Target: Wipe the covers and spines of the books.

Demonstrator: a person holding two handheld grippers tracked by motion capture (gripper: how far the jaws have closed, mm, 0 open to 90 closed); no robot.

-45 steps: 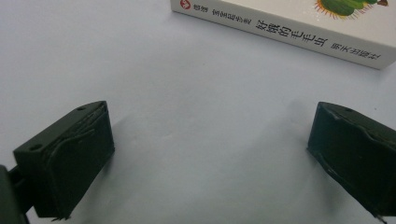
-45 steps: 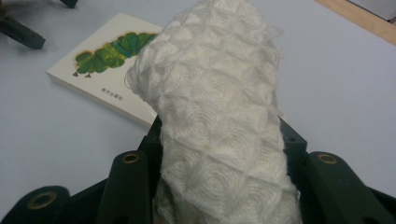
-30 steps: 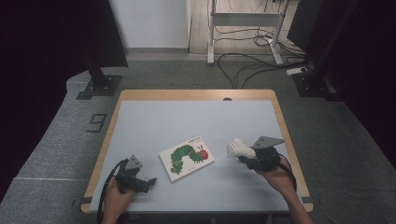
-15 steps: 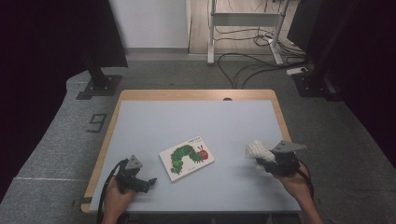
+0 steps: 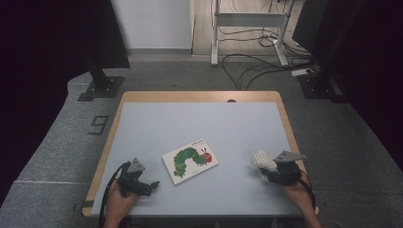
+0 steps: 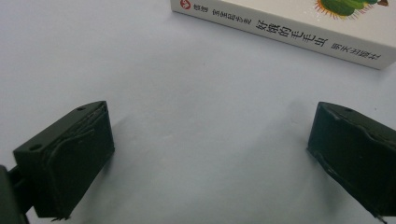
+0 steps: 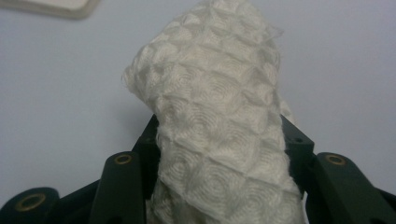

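Observation:
A picture book (image 5: pixel 190 160) with a green caterpillar on its cover lies flat near the table's middle front. Its spine (image 6: pixel 289 32) runs along the far edge of the left gripper view. My left gripper (image 5: pixel 151 186) rests low at the front left with its jaws wide open (image 6: pixel 205 140) and bare table between them. My right gripper (image 5: pixel 263 171) is at the front right, close above the table. A crumpled white waffle-weave cloth (image 7: pixel 219 116) stands up between its jaws, which have just been opening but still touch the cloth on both sides.
The pale blue table (image 5: pixel 199 118) has a wooden rim. A dark stand base (image 5: pixel 102 88) sits on the floor at far left, and cables (image 5: pixel 247 59) and a metal frame lie beyond the far edge. A corner of the book (image 7: pixel 51 5) appears ahead of the right gripper.
My right gripper has carried the white cloth to the right and downward, toward the table's front right. The left gripper and the book have stayed where they were.

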